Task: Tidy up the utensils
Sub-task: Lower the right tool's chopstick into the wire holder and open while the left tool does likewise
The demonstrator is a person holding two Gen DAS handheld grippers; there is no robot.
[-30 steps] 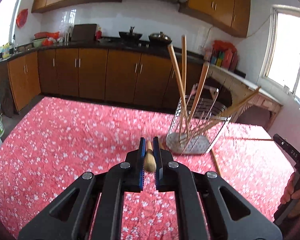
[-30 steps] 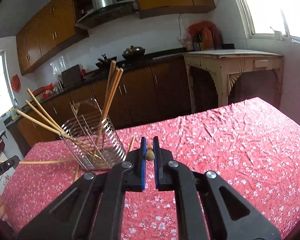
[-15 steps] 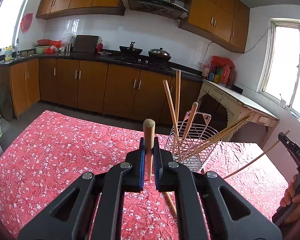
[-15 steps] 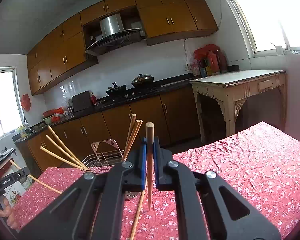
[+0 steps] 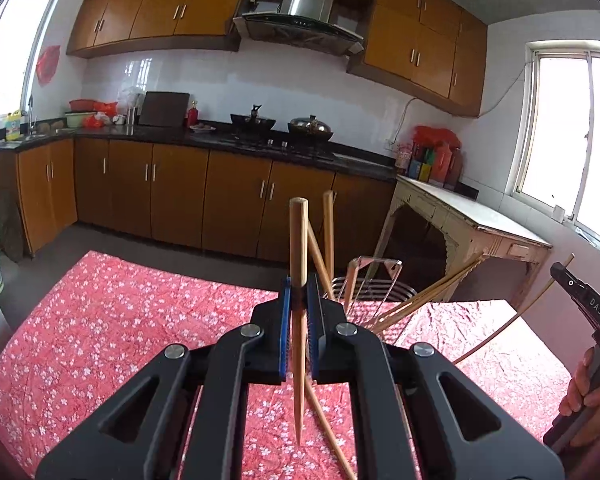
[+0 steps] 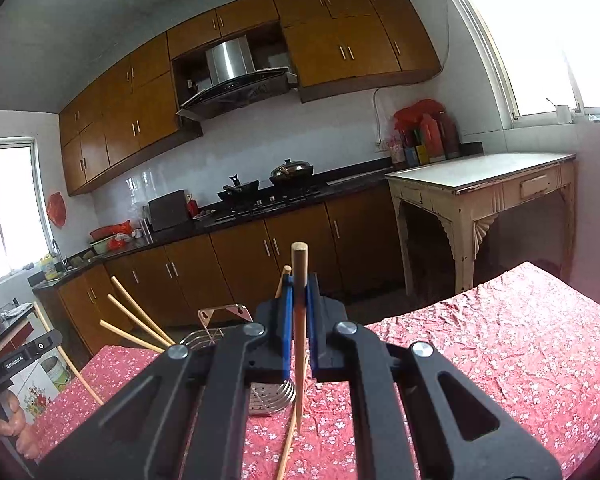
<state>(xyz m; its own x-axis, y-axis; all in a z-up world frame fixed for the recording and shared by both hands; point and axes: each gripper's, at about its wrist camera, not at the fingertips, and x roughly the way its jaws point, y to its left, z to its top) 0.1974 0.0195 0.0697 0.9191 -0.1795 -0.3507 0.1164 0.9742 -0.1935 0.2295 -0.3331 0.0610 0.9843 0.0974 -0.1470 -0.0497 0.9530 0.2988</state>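
Left wrist view: left gripper [image 5: 298, 312] is clamped on a tapered wooden chopstick [image 5: 299, 264], upright, thin tip hanging just above the red floral tablecloth [image 5: 100, 328]. The round wire utensil basket [image 5: 374, 292] sits just behind the gripper and to its right, with several wooden chopsticks [image 5: 428, 298] leaning out. One loose chopstick [image 5: 332, 436] lies on the cloth in front of the basket.

Right wrist view: right gripper [image 6: 299, 320] pinches a second upright wooden chopstick [image 6: 299, 272], tip down near the cloth. The basket sits just left of that gripper, behind its arm.
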